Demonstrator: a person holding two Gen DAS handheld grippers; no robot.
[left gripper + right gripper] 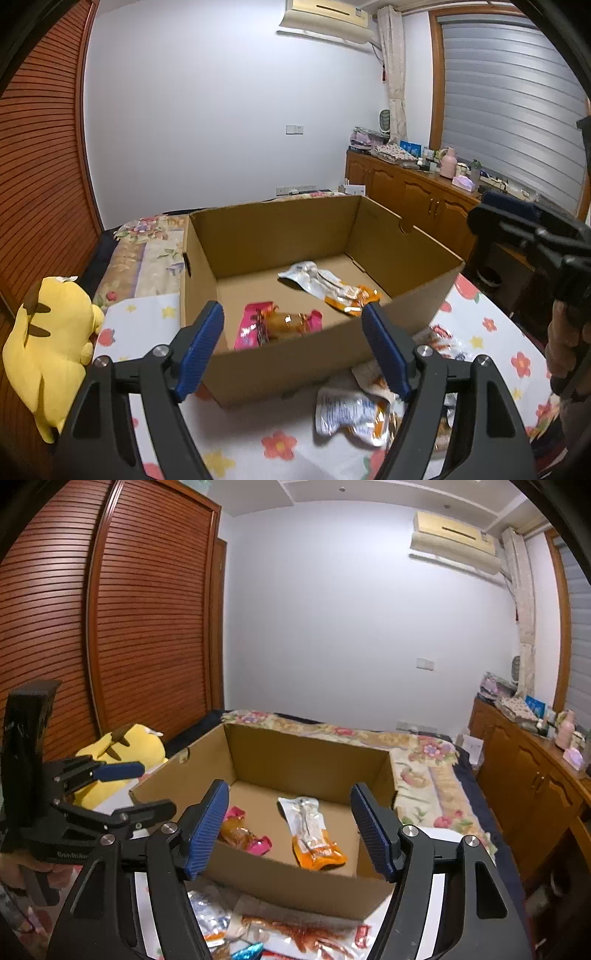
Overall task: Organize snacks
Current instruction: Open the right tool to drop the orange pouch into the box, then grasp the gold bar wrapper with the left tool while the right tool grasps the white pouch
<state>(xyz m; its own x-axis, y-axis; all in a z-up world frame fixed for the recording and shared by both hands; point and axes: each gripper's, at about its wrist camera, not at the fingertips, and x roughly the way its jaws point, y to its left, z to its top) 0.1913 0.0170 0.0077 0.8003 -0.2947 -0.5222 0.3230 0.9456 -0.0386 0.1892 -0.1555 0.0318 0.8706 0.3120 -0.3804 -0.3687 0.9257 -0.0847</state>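
Observation:
An open cardboard box [258, 240] [310, 760] sits on the flowered cloth. Inside lie a pink snack packet [277, 325] [245, 836] and a white and orange packet [332, 286] [312, 834]. More loose packets [358, 410] [303, 936] lie on the cloth in front of the box. My left gripper [293, 350] is open and empty over the box's near wall; it also shows at the left of the right wrist view [122, 786]. My right gripper [290, 830] is open and empty over the box's near edge; its body shows in the left wrist view [532, 240].
A yellow plush toy [51, 339] [122, 749] lies left of the box. A flowered quilt [424, 760] lies behind it. A wooden wardrobe [110, 627] stands at the left, a low wooden cabinet [417, 192] with clutter on top at the right.

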